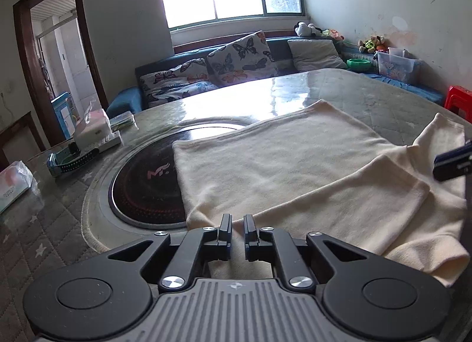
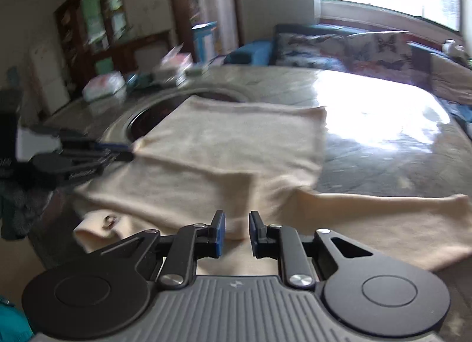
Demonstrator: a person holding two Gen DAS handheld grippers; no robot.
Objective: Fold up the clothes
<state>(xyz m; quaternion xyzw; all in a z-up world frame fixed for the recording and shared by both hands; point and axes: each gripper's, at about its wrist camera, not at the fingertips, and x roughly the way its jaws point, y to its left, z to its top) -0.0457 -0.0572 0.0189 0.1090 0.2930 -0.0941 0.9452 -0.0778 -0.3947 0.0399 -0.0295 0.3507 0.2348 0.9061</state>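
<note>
Two claws work over one cream garment (image 1: 295, 165) spread on the counter (image 1: 339, 88).

In the left wrist view, at 9 o'clock, a tissue pack (image 1: 14, 185) and a white box (image 1: 91, 129) sit near the counter's edge, with a dark strap (image 1: 70, 160) between them. Toward 10 o'clock from centre, a round black hob (image 1: 141, 182) is set into the counter, and the garment's left edge lies over it. At 6 o'clock the left claw (image 1: 237, 228) shows a narrow gap between its fingers, right at the garment's near hem; whether cloth is pinched cannot be told. At 3 o'clock the right claw (image 1: 452, 162) enters above a folded sleeve (image 1: 368, 194).

In the blurred right wrist view, the left claw (image 2: 118, 150) touches the garment's (image 2: 236, 141) corner at 9 o'clock. At 6 o'clock the right claw (image 2: 237, 231) stands slightly parted over the cloth, gripping nothing that shows.
</note>
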